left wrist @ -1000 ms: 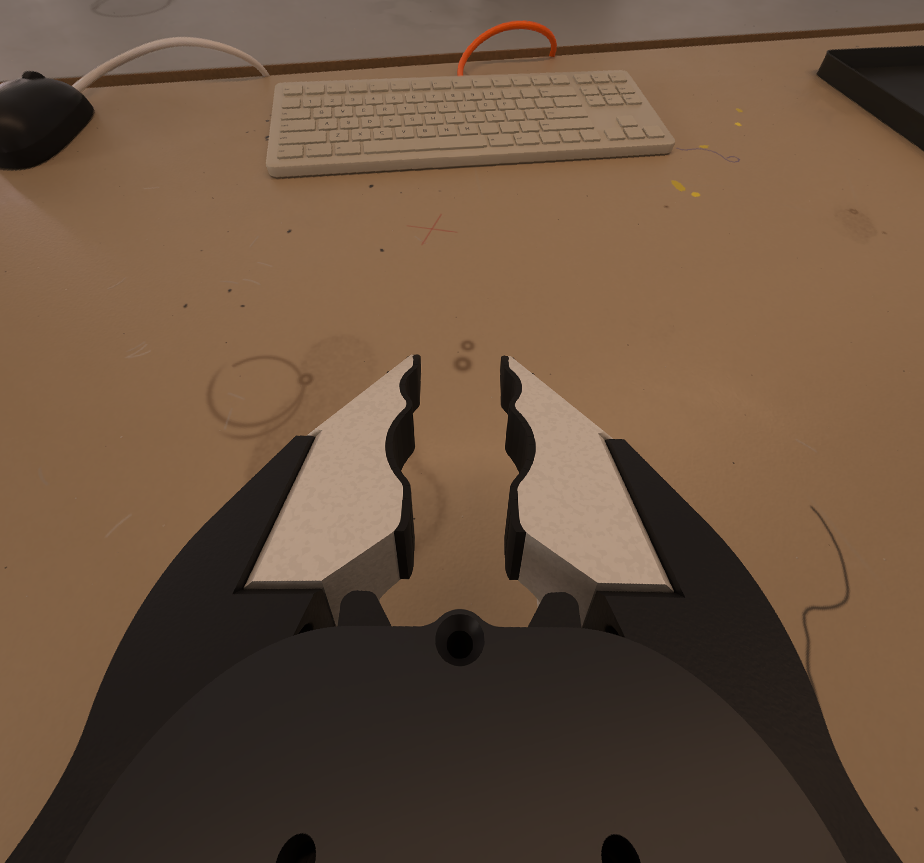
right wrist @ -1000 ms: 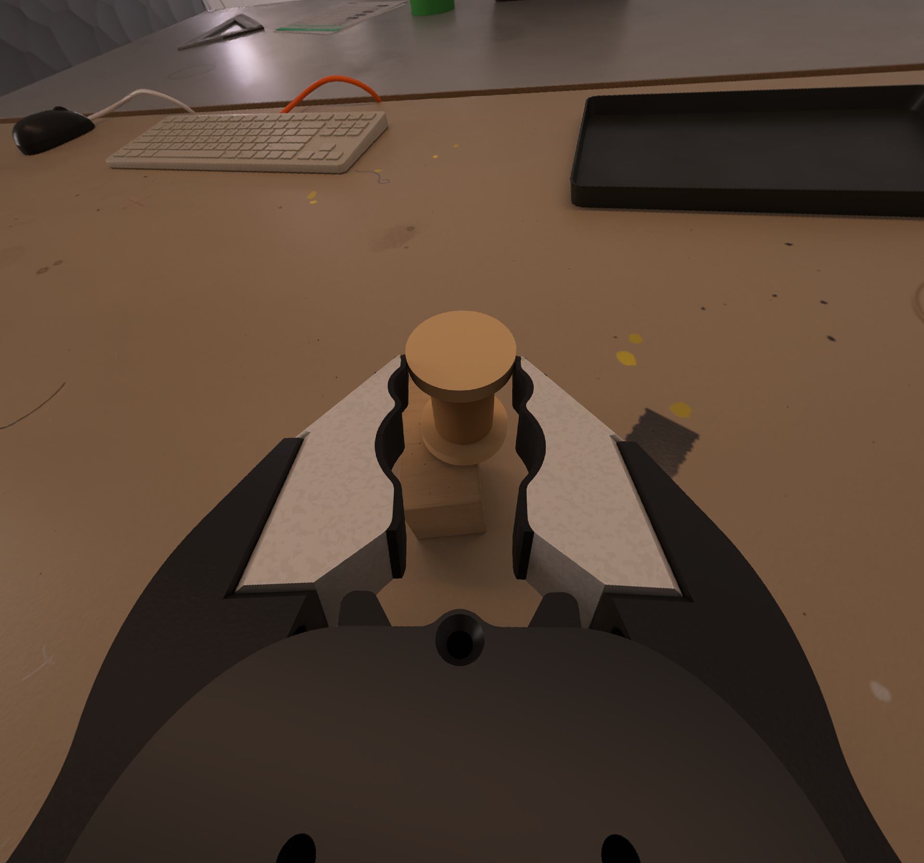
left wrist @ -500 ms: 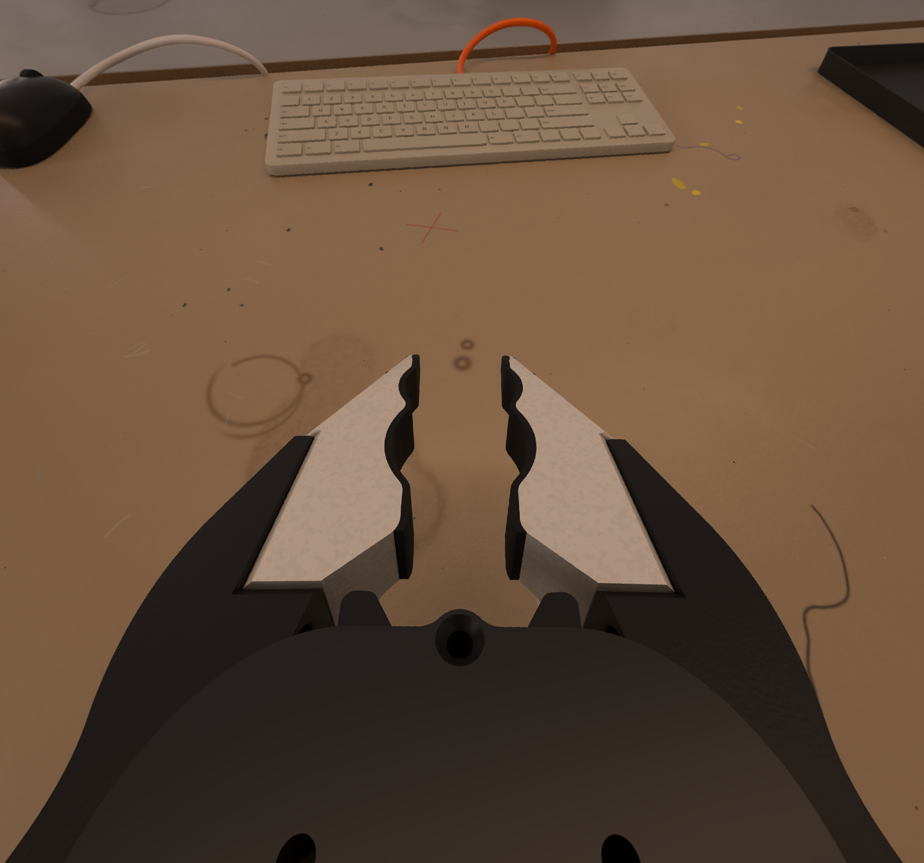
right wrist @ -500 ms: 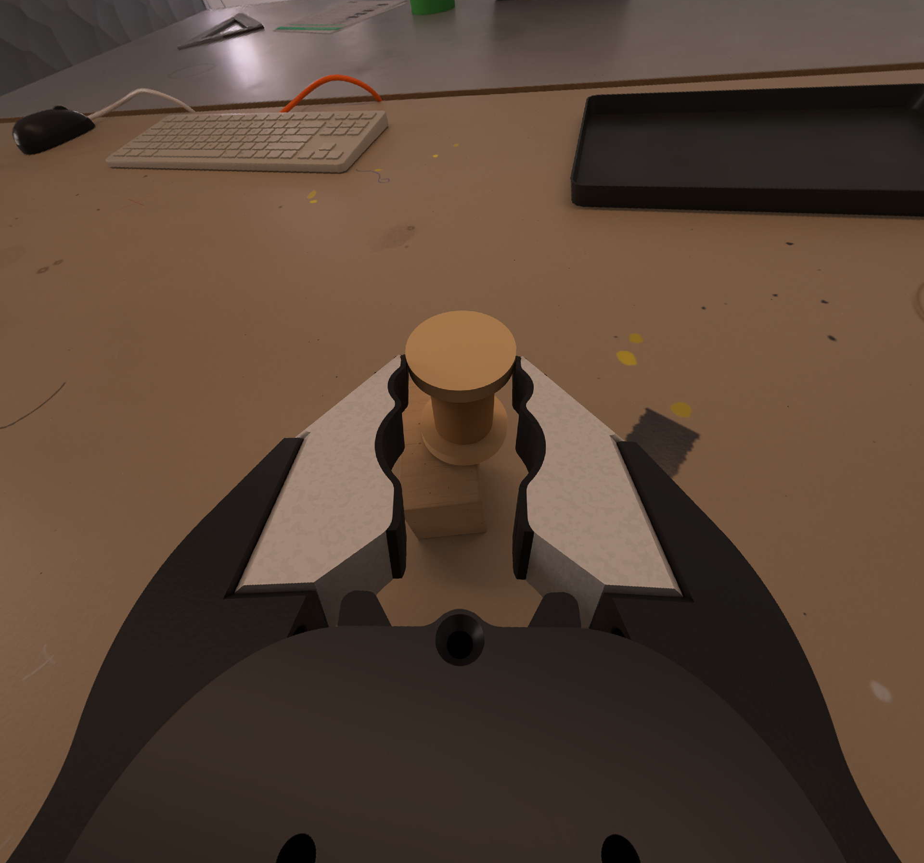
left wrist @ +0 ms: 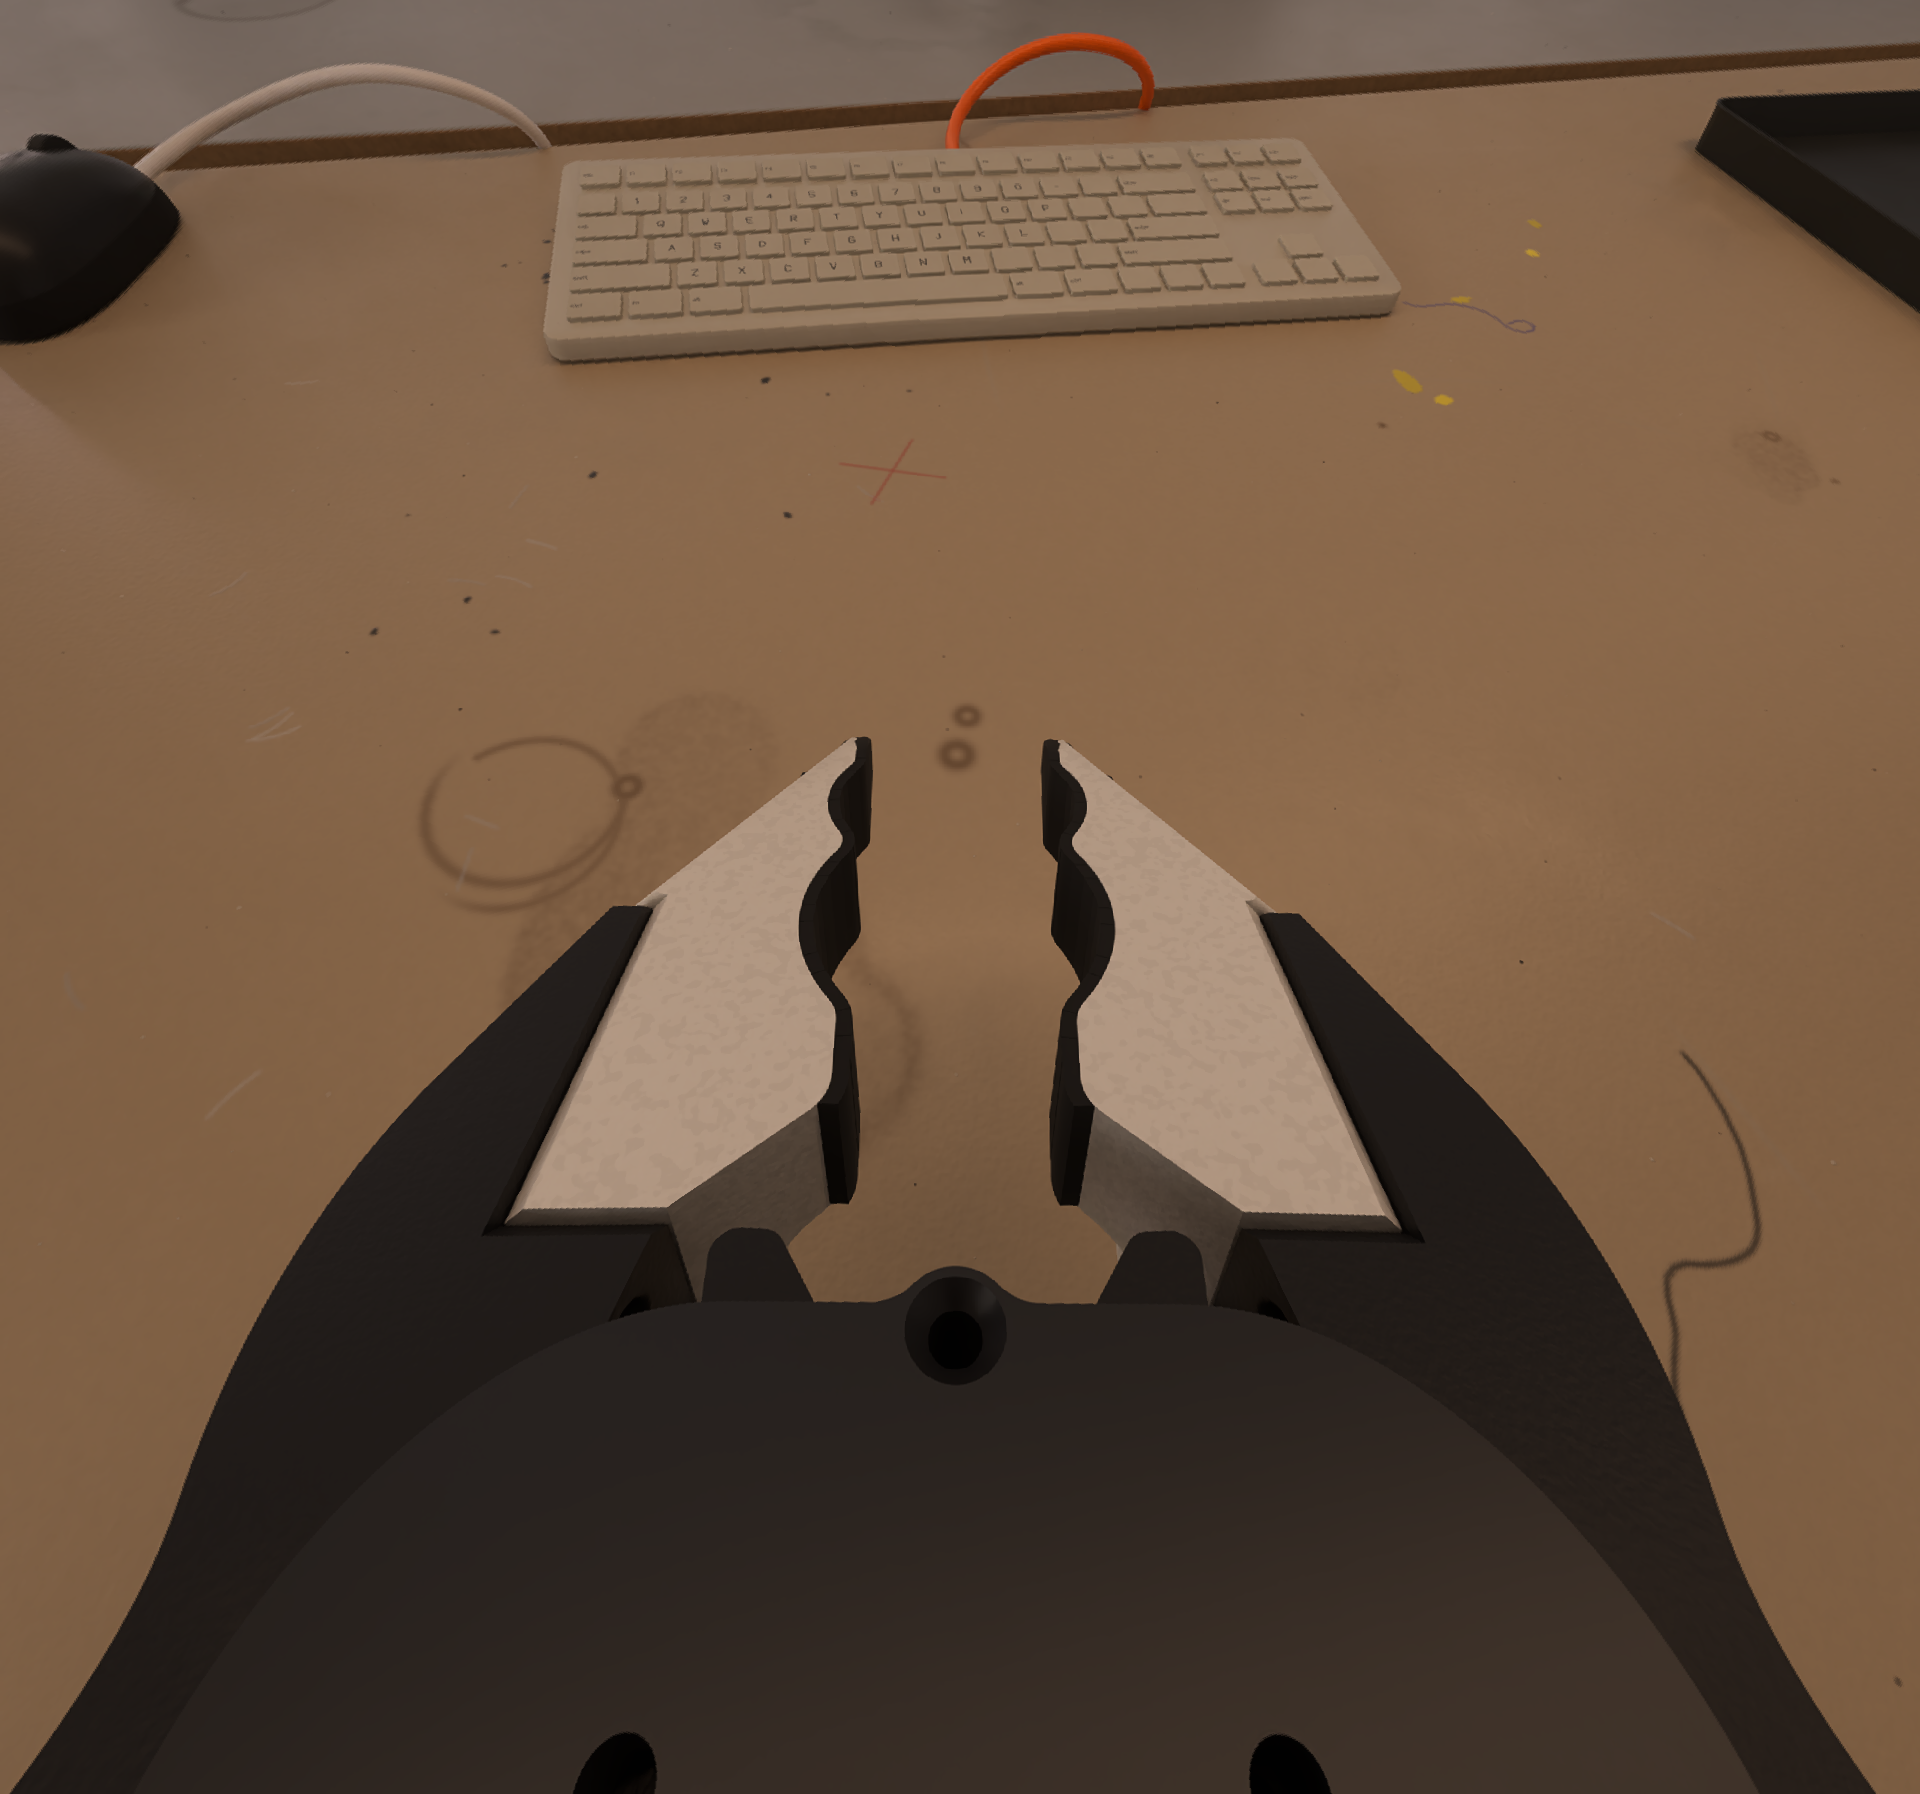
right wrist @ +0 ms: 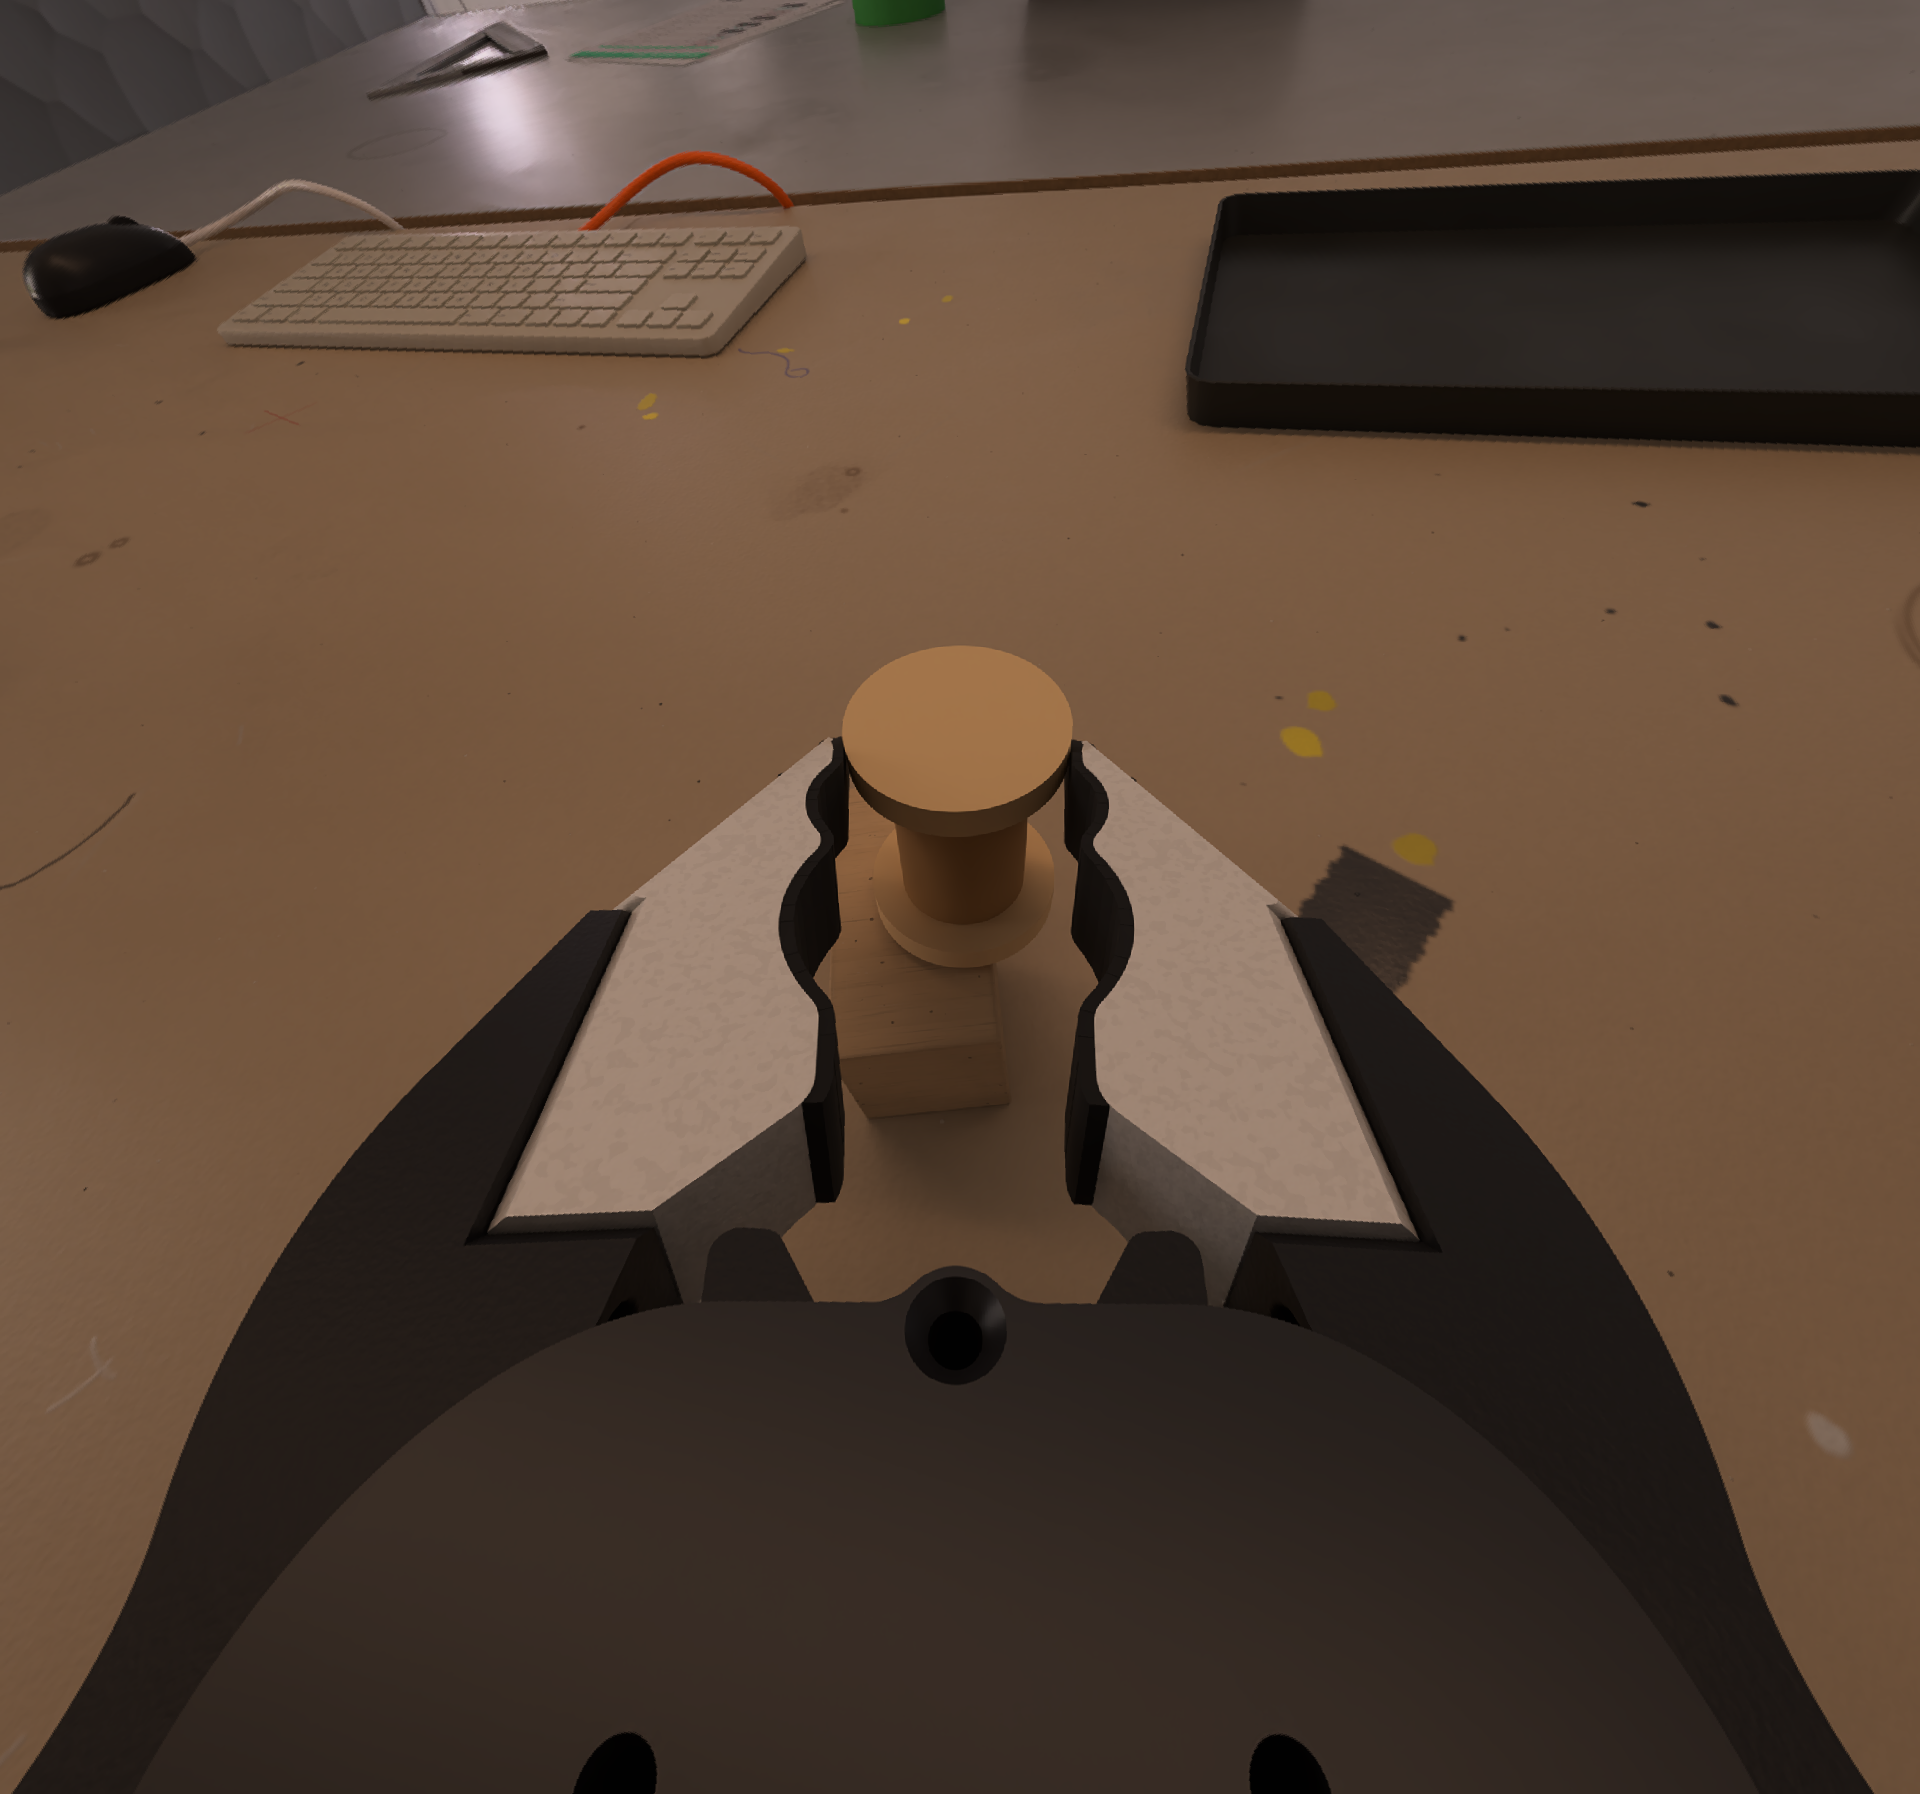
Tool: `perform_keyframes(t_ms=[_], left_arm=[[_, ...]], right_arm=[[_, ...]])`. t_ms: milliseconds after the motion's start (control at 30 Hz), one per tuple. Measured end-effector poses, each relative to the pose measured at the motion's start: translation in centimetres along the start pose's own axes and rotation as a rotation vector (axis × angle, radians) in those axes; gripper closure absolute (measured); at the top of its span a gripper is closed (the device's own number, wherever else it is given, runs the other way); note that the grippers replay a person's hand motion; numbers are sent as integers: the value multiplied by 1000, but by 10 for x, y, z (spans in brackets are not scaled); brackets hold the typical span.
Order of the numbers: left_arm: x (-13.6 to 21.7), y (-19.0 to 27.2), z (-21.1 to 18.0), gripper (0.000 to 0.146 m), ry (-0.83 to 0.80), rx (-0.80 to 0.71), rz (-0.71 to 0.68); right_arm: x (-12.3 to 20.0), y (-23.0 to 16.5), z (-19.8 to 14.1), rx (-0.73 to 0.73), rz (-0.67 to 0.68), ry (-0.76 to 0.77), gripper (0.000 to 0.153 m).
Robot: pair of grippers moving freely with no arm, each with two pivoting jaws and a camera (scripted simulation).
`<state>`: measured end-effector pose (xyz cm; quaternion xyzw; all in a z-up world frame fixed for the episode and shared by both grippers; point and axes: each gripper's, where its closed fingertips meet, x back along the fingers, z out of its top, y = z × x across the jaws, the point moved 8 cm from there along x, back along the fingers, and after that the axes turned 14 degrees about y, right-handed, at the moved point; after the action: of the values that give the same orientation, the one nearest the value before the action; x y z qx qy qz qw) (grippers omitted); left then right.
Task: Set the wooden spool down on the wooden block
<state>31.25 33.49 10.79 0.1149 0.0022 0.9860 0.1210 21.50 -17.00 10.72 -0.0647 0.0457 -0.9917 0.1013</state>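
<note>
Counter of tan board, scuffed and speckled with paint, carries everything in sight. Black tray sits at its far right, a pale keyboard at far left with a black mouse beside it. Right gripper has its fingers clamped on the top flange of the wooden spool, which stands upright between the tips. The spool's lower flange appears to rest on the wooden block, which sits on the counter between the fingers; whether they actually touch cannot be told. Left gripper hangs over bare counter facing the keyboard, fingers apart, holding nothing.
</note>
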Motion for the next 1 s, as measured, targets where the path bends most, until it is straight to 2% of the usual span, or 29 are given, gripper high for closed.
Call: perform_keyframes(t_ms=[200, 433, 567, 1000], left_arm=[[1, -2, 1, 113, 6, -3, 12], [5, -13, 6, 98, 45, 47, 5], [7, -15, 13, 98, 150, 83, -49], [13, -25, 20, 94, 239, 85, 0]], right_arm=[[0, 0, 0, 0, 0, 0, 111], [2, 1, -1, -5, 0, 0, 111], [3, 1, -1, -7, 4, -1, 111], [1, 1, -1, -5, 5, -4, 111]])
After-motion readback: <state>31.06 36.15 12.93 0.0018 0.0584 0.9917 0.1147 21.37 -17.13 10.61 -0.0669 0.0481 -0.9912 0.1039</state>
